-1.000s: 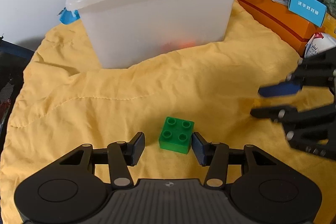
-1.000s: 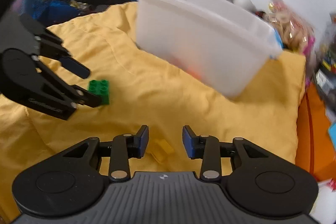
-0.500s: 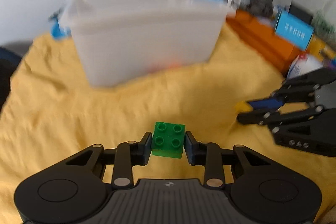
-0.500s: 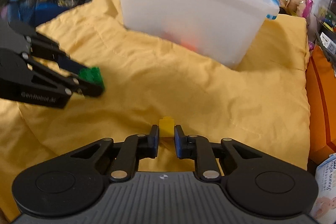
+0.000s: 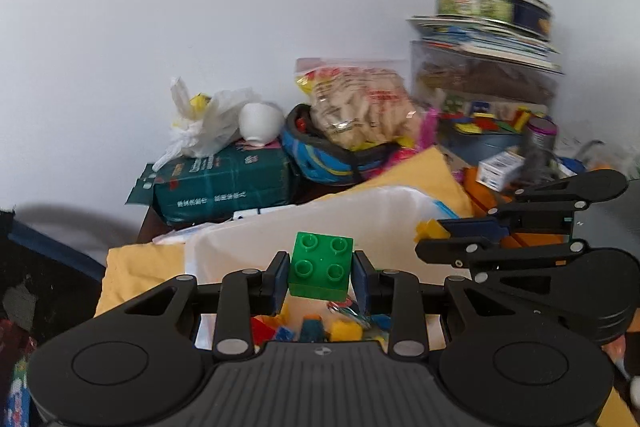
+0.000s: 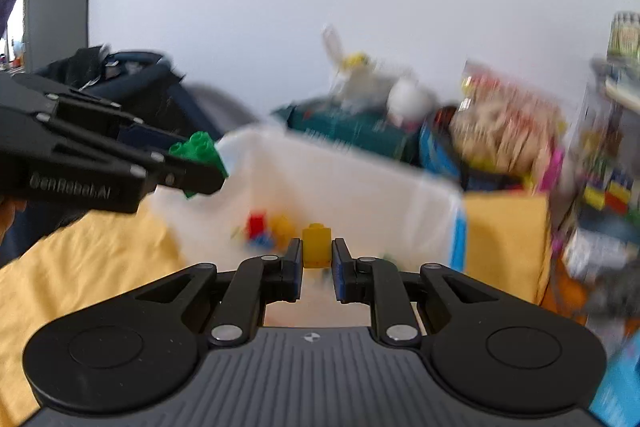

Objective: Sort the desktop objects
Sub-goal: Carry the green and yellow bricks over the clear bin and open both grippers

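Note:
My left gripper point(image 5: 319, 273) is shut on a green four-stud brick point(image 5: 321, 265), held in the air over the open white plastic bin point(image 5: 384, 223). My right gripper point(image 6: 316, 259) is shut on a small yellow brick point(image 6: 315, 245), also raised at the bin point(image 6: 360, 179). In the left wrist view the right gripper point(image 5: 430, 237) comes in from the right with the yellow brick point(image 5: 427, 229) at its tips. The right wrist view has the left gripper point(image 6: 200, 167) at the left edge, carrying the green brick point(image 6: 199, 151). Several coloured bricks point(image 5: 316, 329) lie on the bin's floor.
A yellow cloth point(image 6: 80, 267) covers the table under the bin. Behind the bin stand a green box point(image 5: 224, 183), a white plastic bag point(image 5: 208, 123), a snack bag point(image 5: 360, 103) and a stack of toy tubs point(image 5: 484, 75). Dark bags point(image 6: 132, 87) lie at the left.
Both grippers closed on their bricks, green in the left and yellow in the right, then lifted them off the yellow cloth up to the bin's opening.

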### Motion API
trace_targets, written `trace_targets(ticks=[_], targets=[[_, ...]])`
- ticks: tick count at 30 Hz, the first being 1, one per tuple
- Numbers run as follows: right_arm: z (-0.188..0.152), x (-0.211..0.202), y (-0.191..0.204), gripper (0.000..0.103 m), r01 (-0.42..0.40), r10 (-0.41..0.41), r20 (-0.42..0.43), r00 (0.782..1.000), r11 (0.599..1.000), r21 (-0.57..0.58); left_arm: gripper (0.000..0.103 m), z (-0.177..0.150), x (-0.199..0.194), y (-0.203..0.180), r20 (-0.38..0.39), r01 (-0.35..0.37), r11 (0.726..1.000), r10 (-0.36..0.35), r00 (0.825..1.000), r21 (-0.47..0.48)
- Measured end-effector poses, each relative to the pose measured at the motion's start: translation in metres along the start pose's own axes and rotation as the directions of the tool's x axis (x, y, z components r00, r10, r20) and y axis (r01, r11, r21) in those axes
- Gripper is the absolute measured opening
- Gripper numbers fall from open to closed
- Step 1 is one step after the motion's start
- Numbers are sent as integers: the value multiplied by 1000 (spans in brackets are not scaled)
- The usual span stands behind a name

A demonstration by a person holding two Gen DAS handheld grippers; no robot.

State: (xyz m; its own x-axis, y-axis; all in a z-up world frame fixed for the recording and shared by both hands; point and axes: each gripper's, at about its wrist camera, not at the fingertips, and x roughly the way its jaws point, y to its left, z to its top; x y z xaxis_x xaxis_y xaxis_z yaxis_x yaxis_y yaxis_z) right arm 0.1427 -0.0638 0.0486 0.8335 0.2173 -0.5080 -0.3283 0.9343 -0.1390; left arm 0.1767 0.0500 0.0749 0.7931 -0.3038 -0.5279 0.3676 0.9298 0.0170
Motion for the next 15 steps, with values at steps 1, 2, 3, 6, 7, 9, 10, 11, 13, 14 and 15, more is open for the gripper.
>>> trace_targets(ticks=[1,2,3,6,7,9,10,11,13,14,15], targets=[[7,7,-3,17,3,-3,-2,1000,1000,8,37,2,11,4,-18,-8,1000,8,1000,-10],[13,15,-7,17,3,-3,-7,1000,1000,21,37,2,23,8,-37,-21,1000,20,999,-21],[18,24,-10,17,10,-10,-20,1000,999,31,37,1,35,11,-62,-35,999,33,998,-29],[27,48,-17,17,25,-22,-62,998,999,48,37,-12,64,26,-138,-65,995,54,989,-73],[26,56,-19,17,27,-22,-80,997,998,60,37,-17,69,29,-157,-70,994,55,986,-89],[22,72,-22,18,24,-11,-126,992,995,98,38,-25,76,30,-185,-76,992,58,981,-96],[18,78,-22,18,28,-11,-154,988,994,109,40,-27,76,29,-190,-78,993,59,980,-94],[14,83,-22,19,30,-10,-178,984,993,112,49,-28,75,28,-196,-77,992,58,979,-95],[8,90,-20,35,38,-13,-226,974,993,109,61,-27,70,28,-193,-79,992,58,979,-99],[5,90,-19,37,40,-14,-237,972,994,106,64,-25,68,28,-189,-94,991,74,979,-96],[5,89,-19,39,40,-14,-239,971,994,105,65,-23,64,28,-183,-113,990,95,979,-89]])
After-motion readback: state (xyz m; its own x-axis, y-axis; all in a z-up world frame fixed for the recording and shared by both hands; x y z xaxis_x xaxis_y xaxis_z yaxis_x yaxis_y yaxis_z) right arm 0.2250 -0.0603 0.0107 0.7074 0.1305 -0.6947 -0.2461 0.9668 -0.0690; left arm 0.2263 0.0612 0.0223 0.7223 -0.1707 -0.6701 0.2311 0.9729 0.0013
